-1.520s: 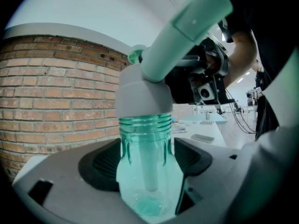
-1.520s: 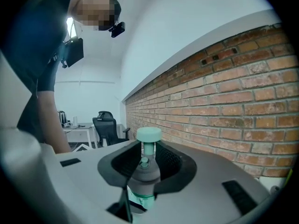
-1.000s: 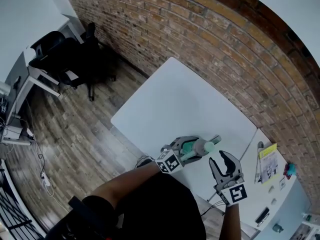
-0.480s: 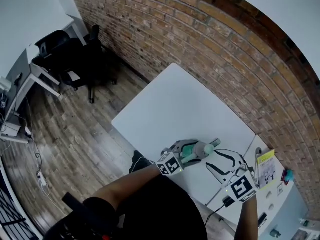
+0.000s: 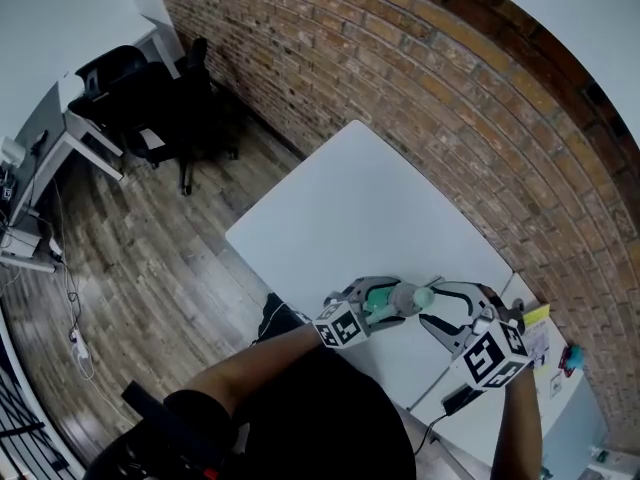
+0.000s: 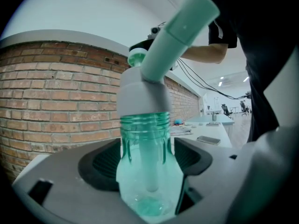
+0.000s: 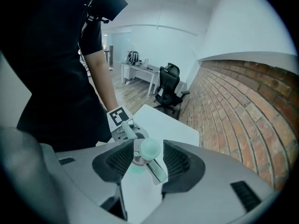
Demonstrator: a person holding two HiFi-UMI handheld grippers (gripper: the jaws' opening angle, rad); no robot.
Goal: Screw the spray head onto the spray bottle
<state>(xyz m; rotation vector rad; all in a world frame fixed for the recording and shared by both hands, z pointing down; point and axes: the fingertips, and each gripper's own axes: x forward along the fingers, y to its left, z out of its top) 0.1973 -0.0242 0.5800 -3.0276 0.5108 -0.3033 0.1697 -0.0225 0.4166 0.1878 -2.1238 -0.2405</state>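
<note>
Right tool (image 7: pixel 145 161), jaws just opened, has swung back astride the grey-green plastic spray head (image 7: pixel 150 149), unclamped. Left tool (image 5: pixel 373 299) clamps the translucent green spray bottle (image 6: pixel 147 181). Re-grip for another turn likely.

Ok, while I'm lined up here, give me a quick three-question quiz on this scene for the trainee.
1. True or false: the left gripper is shut on the bottle.
2. Where is the spray head? A, on the floor; B, on the bottle's neck; C, on the chair.
3. Fill in: the wall behind the table is made of ____.
Key: 1, true. 2, B; the right gripper has just been opening its fingers, with the spray head between them. 3, brick.
</note>
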